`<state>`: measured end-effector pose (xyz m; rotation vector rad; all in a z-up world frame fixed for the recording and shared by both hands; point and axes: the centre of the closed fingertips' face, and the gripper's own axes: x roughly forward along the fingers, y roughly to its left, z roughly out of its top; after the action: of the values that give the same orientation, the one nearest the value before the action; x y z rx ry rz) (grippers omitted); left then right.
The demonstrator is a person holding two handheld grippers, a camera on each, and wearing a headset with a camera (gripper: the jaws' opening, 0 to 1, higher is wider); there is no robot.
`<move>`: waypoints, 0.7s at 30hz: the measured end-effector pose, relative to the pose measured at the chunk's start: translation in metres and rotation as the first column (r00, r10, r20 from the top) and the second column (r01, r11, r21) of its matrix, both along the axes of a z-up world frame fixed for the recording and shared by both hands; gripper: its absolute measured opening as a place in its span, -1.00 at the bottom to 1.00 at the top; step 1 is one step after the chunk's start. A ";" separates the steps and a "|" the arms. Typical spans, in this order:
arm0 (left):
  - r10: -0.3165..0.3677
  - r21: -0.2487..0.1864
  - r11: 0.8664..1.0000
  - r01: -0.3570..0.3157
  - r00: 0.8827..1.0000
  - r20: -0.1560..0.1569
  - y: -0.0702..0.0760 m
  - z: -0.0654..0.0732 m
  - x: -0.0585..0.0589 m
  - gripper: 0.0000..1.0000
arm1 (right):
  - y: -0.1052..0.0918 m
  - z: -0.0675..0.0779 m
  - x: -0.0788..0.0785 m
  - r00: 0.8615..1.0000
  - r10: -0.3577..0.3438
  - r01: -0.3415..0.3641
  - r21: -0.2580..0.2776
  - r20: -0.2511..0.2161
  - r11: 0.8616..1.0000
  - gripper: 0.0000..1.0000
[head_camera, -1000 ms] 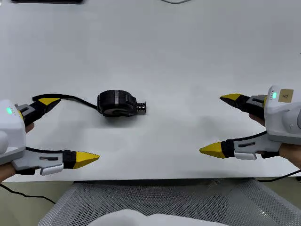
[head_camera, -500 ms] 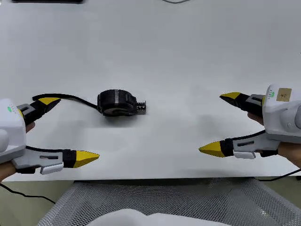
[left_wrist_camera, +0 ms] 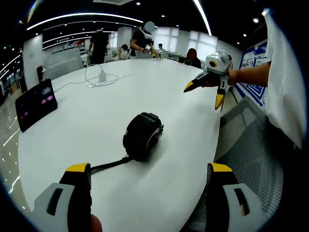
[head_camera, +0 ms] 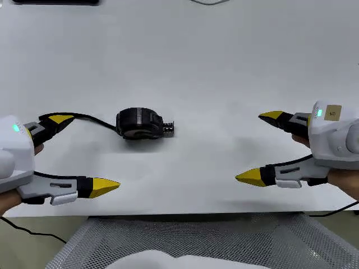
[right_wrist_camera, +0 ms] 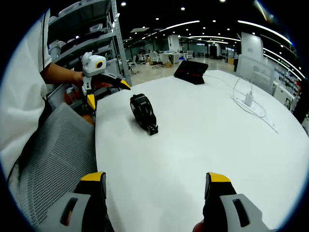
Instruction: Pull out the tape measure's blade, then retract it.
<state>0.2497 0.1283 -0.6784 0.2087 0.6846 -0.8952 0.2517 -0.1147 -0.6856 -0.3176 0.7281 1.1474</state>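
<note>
bench (head_camera: 224, 67): we see it white and wide
left tongs (head_camera: 92, 151): we hold them wide apart, near the front edge
right tongs (head_camera: 249, 147): wide apart too, gripping nothing
tape measure (head_camera: 139, 123): lying on the bench between our tongs, nearer the left ones

Bright even overhead light, white table (head_camera: 224, 67) slightly glaring, soft shadows, fisheye-curved ceiling strips, sharp focus

A large open-plan office: long ceiling light strips (left_wrist_camera: 87, 14), metal shelving (right_wrist_camera: 89, 31), a wide white tabletop (right_wrist_camera: 217, 135), a mesh chair (right_wrist_camera: 53, 150), and people (left_wrist_camera: 100, 44) at distant desks.
</note>
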 end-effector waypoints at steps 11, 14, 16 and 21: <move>-0.039 0.008 0.999 0.039 0.999 0.012 -0.009 -0.001 0.013 0.93 | 0.013 -0.003 0.009 0.999 0.037 -0.037 0.004 0.005 0.999 0.66; -0.055 0.014 0.998 0.055 0.998 0.012 -0.012 -0.003 0.017 0.91 | 0.015 -0.005 0.012 0.999 0.046 -0.046 0.001 0.006 0.999 0.66; -0.067 0.027 0.997 0.067 0.998 0.015 -0.014 -0.004 0.019 0.90 | 0.016 -0.007 0.013 0.998 0.057 -0.057 -0.006 0.005 0.998 0.66; -0.100 0.045 0.994 0.099 0.995 0.018 -0.018 -0.005 0.023 0.88 | 0.021 -0.009 0.016 0.997 0.080 -0.080 -0.017 0.010 0.997 0.65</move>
<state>0.2726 0.1099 -0.6834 0.2931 0.6804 -0.9721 0.2679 -0.0942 -0.6946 -0.3695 0.7215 1.2148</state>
